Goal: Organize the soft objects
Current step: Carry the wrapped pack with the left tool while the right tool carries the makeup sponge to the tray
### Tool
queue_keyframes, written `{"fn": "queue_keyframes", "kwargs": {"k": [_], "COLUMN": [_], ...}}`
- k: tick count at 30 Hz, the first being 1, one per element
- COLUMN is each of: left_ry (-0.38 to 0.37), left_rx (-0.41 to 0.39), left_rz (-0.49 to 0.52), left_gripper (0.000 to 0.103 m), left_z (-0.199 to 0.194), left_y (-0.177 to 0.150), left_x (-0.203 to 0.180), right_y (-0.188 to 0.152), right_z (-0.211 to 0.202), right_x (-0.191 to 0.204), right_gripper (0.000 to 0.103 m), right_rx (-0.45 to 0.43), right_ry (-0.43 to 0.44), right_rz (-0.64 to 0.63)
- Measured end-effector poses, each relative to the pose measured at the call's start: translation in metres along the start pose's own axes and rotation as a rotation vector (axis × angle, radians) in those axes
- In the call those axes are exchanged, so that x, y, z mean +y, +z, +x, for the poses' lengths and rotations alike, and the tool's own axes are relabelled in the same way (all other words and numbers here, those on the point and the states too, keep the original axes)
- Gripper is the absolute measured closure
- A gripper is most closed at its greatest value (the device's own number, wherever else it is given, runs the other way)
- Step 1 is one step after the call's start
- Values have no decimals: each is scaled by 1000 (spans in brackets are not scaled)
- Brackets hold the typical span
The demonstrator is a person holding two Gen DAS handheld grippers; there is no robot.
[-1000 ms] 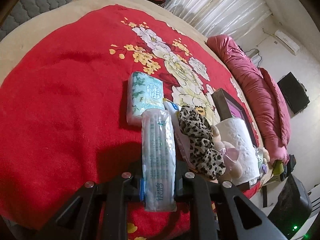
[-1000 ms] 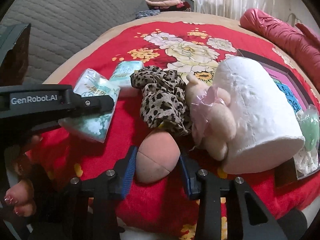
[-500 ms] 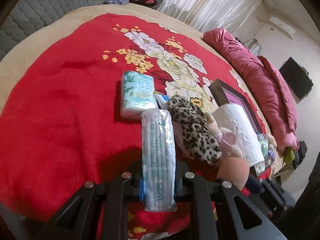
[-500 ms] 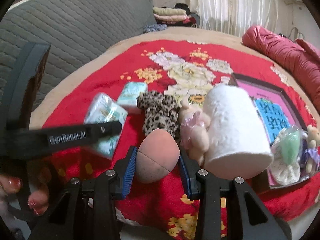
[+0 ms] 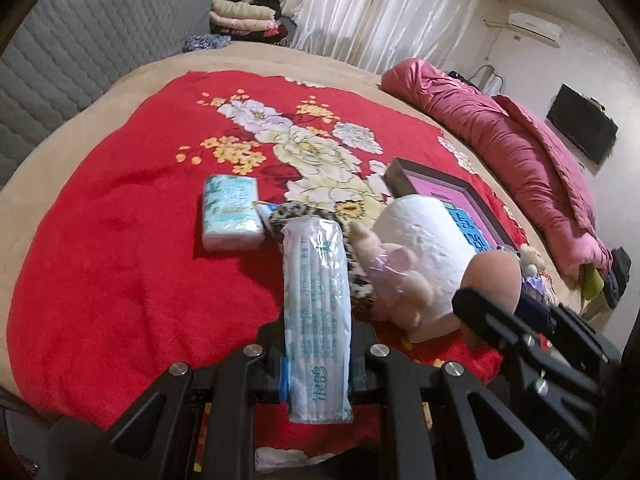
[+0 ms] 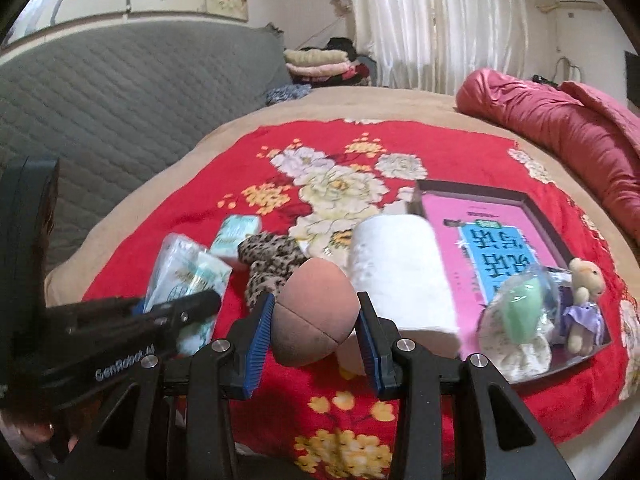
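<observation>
Both tongs risen above blanket (image 5: pixel 120 260): left tongs (image 5: pixel 318 364) pinching tissue pack (image 5: pixel 316 300), right tongs (image 6: pixel 316 332) pinching sponge (image 6: pixel 316 312).

Home bedroom: bed with red floral blanket (image 5: pixel 120 240), grey quilted headboard (image 6: pixel 120 92), rolled pink duvet (image 5: pixel 520 152), white curtains (image 6: pixel 440 20), wall AC unit (image 5: pixel 534 28), folded clothes (image 6: pixel 320 62).

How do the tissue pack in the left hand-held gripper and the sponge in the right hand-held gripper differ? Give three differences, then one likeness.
1. The tissue pack is long and flat; the sponge is egg-shaped.
2. The pack is wrapped in clear printed plastic; the sponge is bare.
3. The pack is pale blue-white; the sponge is pinkish brown.

Shared: each is clamped, the pack in the left hand-held gripper, the sponge in the right hand-held gripper.
</observation>
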State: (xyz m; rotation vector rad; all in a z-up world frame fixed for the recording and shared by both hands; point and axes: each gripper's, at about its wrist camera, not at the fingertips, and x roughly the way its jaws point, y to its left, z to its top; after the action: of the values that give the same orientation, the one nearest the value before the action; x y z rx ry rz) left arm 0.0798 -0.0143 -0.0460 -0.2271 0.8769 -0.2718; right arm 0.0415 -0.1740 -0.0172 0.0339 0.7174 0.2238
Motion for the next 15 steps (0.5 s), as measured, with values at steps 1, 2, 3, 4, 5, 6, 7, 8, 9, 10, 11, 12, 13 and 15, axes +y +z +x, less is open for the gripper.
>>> {"fn": "queue_keyframes", "kwargs": {"k": [1, 2, 3, 4, 5, 6, 7, 8, 9, 10, 11, 12, 13, 15], "left_ry": [1, 3, 9, 13, 14, 16, 18, 21, 22, 24, 26, 26, 24, 20], "left_rx": [-4, -6, -8, -9, -10, -11, -13, -18, -22, -25, -30, -30, -27, -23], "left_rz": [9, 16, 27, 34, 40, 46, 51, 60, 67, 75, 85, 89, 94, 103], "left_gripper": [84, 84, 84, 84, 84, 84, 84, 84, 84, 84, 84, 84, 84, 84], "left_z": [-2, -4, -5, -6, -7, -8, -9, -12, -14, -16, -19, -21, -21, -24], "left_y": [-1, -2, -3, -4, -5, -5, -6, -7, -8, -9, -10, -11, -12, -14], "left_x": [-4, -7, -11, -14, -18, -21, -25, -28, -32, -35, -39, -43, -46, -52], "right_y": [0, 1, 2, 2, 3, 4, 4, 5, 5, 6, 7, 7, 7, 8], "right_z": [-3, -5, -7, -10, -12, -15, -18, -22, -25, -28, -31, -34, -36, -41], "right_x": [-3, -5, -6, -8, -10, -13, -14, -17, -18, -20, -22, -25, -28, -33], "right_gripper": [62, 62, 62, 62, 62, 62, 62, 62, 62, 62, 62, 62, 62, 62], "right_rx": [-6, -11, -15, -22, -28, -39, -46, -57, -65, -72, -80, -86, -89, -98], "right_ry": [0, -1, -1, 0, 0, -2, -3, -4, -6, -8, -9, -8, -6, -14], "right_rz": [7, 10, 13, 19, 23, 27, 29, 31, 33, 35, 38, 46, 55, 66]}}
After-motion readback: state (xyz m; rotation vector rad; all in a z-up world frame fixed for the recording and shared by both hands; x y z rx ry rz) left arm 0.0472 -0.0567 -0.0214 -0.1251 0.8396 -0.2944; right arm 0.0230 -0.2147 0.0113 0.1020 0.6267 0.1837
